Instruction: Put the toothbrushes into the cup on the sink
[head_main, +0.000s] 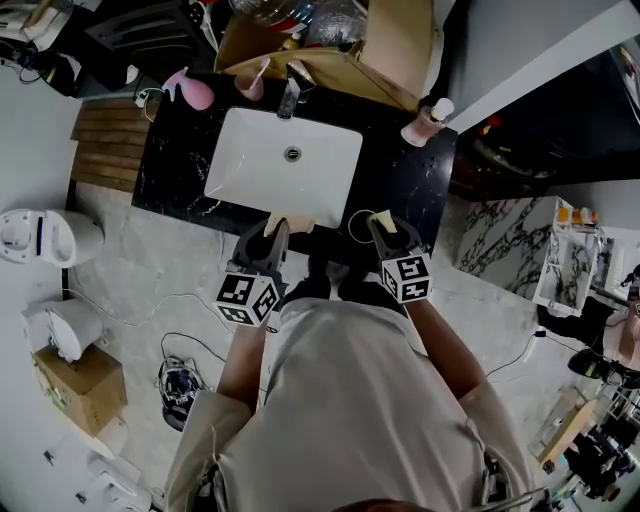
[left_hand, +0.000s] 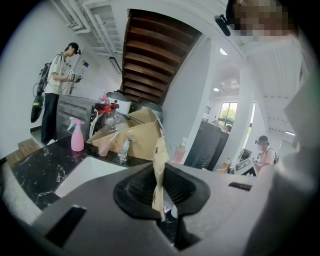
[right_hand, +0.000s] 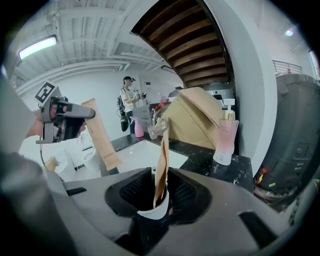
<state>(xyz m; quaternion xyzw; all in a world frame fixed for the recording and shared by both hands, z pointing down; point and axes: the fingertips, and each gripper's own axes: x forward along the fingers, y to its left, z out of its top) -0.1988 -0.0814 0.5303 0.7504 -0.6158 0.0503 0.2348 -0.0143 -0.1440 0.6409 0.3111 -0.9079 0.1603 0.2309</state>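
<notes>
While the person stands at the near edge of the black table (head_main: 180, 170), both grippers hang over that edge; the left gripper (head_main: 272, 232) is at the near rim of the white sink (head_main: 250, 165), jaws pinching a tan wrapped toothbrush (left_hand: 160, 160) upright; the right gripper (head_main: 385, 228) is just past the sink's right corner, jaws spread; a second wrapped toothbrush (right_hand: 162, 160) stands between them, untouched by the pads, lower end in the white cup (right_hand: 154, 209) at the table's near edge; bare stone lies between sink and pink pump bottle (head_main: 428, 122); faucet (head_main: 290, 95), spray bottle (head_main: 190, 90) and cardboard box (head_main: 390, 50) crowd the far edge.
</notes>
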